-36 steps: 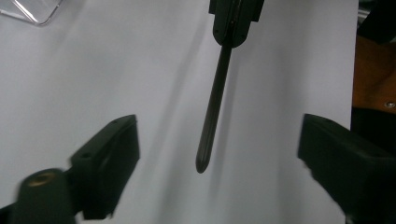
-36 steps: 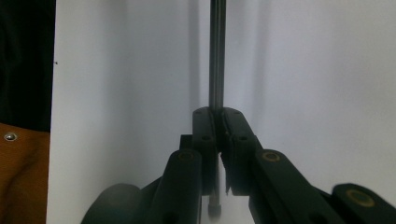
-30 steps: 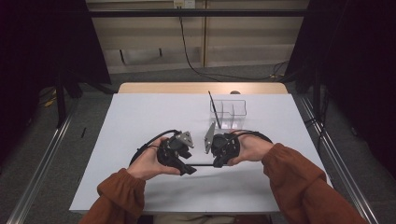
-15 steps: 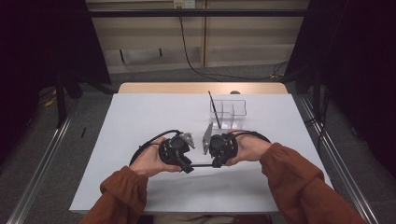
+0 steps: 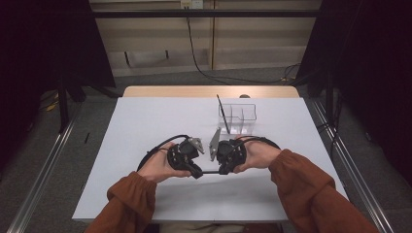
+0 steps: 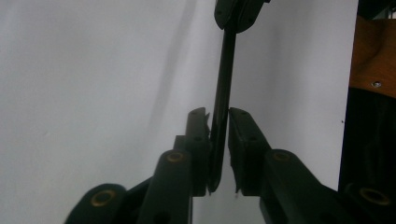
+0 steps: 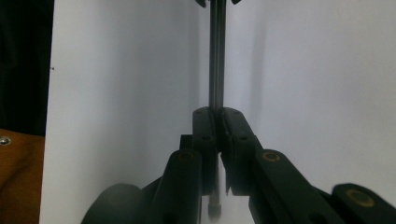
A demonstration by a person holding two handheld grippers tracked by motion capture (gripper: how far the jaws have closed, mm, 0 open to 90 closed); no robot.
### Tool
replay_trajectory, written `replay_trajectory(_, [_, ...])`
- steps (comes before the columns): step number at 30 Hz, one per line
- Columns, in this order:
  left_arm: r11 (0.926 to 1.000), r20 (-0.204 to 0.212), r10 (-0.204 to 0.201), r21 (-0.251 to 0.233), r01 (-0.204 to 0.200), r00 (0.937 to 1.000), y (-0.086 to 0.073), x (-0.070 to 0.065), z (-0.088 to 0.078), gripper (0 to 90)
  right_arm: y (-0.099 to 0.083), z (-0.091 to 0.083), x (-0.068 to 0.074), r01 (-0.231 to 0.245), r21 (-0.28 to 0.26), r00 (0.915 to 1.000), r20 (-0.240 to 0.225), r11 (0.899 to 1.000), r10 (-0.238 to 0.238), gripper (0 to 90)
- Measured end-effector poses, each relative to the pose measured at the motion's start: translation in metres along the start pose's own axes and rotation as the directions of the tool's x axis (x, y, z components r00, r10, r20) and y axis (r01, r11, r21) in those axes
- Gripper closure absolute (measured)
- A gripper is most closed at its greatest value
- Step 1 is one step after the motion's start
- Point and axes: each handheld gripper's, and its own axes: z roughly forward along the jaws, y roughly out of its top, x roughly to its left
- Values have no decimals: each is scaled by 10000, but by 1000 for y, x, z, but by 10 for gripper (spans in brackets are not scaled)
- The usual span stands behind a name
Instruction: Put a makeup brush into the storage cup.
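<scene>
A thin black pen-like rod (image 5: 210,172) hangs level just above the white table (image 5: 145,121), between my two grippers, which face each other near the front. My right gripper (image 5: 221,171) is shut on one end; in the right gripper view its pads (image 7: 216,111) clamp the rod (image 7: 216,56). My left gripper (image 5: 198,172) has just been closing on the other end. In the left gripper view its jaws (image 6: 218,112) press the rod (image 6: 226,60) from both sides. The right gripper's jaw tips (image 6: 238,11) hold the rod's far end.
A clear divided organizer (image 5: 240,116) stands at the back right of the table with another black stick (image 5: 222,112) leaning out of it. Orange sleeves (image 5: 301,179) come in from the bottom. A wooden strip (image 5: 209,91) edges the table's far side.
The left gripper's jaws were open and angled beside the rod; they have swung in line and closed on its free end. The right gripper has kept still with the rod.
</scene>
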Motion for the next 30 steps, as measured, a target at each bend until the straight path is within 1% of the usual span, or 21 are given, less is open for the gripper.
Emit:
replay_trajectory(2, [10000,-3,29,-23,-29,10000,0,0,0,806,0,0,0,12,-24,10000,19,10000,-12,847])
replay_trajectory(3, [10000,-175,19,-72,-20,9998,0,0,1,805,0,1,-1,31,-43,10000,48,10000,-31,847])
replay_trajectory(4, [10000,-238,81,-51,-82,9997,1,0,1,805,-1,1,-1,-35,-31,9999,132,10000,36,847])
replay_trajectory(6, [9998,-293,192,-12,-192,9994,1,1,1,810,-2,0,-1,-74,-35,9999,87,10000,75,847])
replay_trajectory(7, [9999,-240,75,-106,-78,9997,0,1,2,810,-2,0,-2,-1,-71,9997,232,10000,3,846])
replay_trajectory(8, [9999,-157,51,-128,-53,9999,0,3,2,812,-3,0,-2,35,-108,9996,274,9999,-32,846])
replay_trajectory(9, [9999,-203,8,-113,-10,9998,0,3,2,812,-3,0,-1,32,-117,9994,331,9999,-28,845])
replay_trajectory(10, [10000,-115,64,-74,-64,9999,1,2,2,816,-3,0,-1,53,-132,9992,408,9999,-48,843])
replay_trajectory(11, [9998,-75,145,-104,-146,9999,1,1,2,828,-4,1,-2,61,-129,9992,385,9999,-56,838])
replay_trajectory(12, [9998,-85,118,-154,-120,9999,2,0,2,836,-4,1,-2,108,-119,9990,435,9999,-103,834])
replay_trajectory(13, [9998,-50,153,-121,-153,9999,2,-1,2,841,-5,2,-2,-4,-93,9990,446,10000,8,829])
replay_trajectory(14, [9997,-72,223,-72,-223,9997,2,-1,2,841,-6,2,-2,64,-160,9994,349,9999,-58,829])
replay_trajectory(17, [9998,-7,82,-194,-82,10000,1,-1,1,842,-7,1,-2,96,-298,9989,465,9995,-82,822])
replay_trajectory(20, [9996,-48,111,-245,-113,9999,0,-1,-1,842,-8,0,-3,13,-490,9989,477,9988,10,809])
replay_trajectory(22, [9996,-74,117,-250,-119,9999,0,-1,-1,842,-10,-1,-5,24,-710,9983,591,9975,18,788])
replay_trajectory(23, [9996,-66,90,-274,-92,9999,-1,-1,-1,842,-10,-2,-4,-127,-683,9983,567,9976,166,773])
replay_trajectory(25, [9995,-152,70,-303,-75,9999,-1,-2,-1,842,-12,-3,-4,-214,-878,9977,616,9959,269,741])
replay_trajectory(26, [9996,-163,194,-212,-198,9997,0,-3,-1,842,-13,-4,-5,-201,-1055,9975,652,9942,271,725])
replay_trajectory(27, [9995,-173,276,-122,-278,9995,0,-5,-1,842,-14,-4,-4,-347,-1173,9970,643,9925,424,701])
replay_trajectory(29, [9996,-133,243,-156,-245,9996,-1,-5,0,842,-17,-5,-4,-394,-1413,9961,726,9892,500,676])
replay_trajectory(30, [9996,-142,253,-154,-255,9996,-1,-4,0,842,-19,-6,-3,-466,-1480,9955,744,9879,581,647])
